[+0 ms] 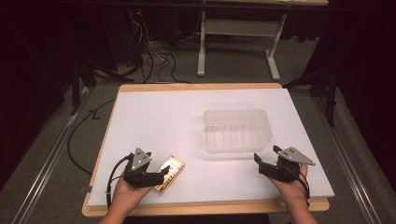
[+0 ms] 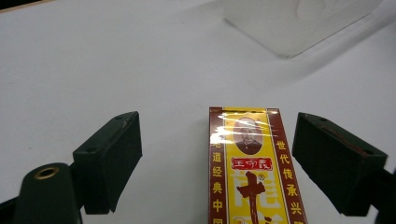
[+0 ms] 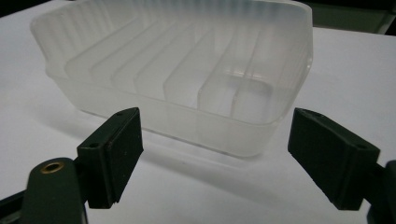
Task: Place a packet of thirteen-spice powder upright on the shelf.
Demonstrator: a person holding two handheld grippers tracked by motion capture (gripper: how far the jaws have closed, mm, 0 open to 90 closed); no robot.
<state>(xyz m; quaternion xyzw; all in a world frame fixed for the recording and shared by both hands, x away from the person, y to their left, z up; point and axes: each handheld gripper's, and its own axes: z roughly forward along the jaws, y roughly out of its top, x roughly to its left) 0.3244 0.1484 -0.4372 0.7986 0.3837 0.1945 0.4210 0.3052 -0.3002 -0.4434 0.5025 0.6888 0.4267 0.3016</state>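
Left gripper [image 1: 156, 179]: matte black, 2 blocky jaws with flat faces, standing apart around the near end of a box [image 1: 170, 174]. In its own view the box [image 2: 254, 168] lies between the jaws with a clear gap on each side; no pad presses on it. Grey three-cornered plate on top, black cable trailing off the near edge of the table [image 1: 205, 207].

Box: flat, rectangular, glossy film wrap catching glare; yellow face, dark red borders, small oval portrait, red and gold characters. It lies flat on the white sheet [image 1: 159, 121] at the near left, well apart from the tray [image 1: 237, 130].

Right gripper [image 1: 260, 163]: same build, jaws wide apart and bare, resting at the near right, just beside the tray's near right corner. In its own view the tray [image 3: 187, 70] stands past the jaws.

Tray: translucent frosted plastic, rectangular with rounded corners, ribbed floor, low smooth walls.

Sheet: smooth, matte white, covering a pale wooden table with its rim showing.
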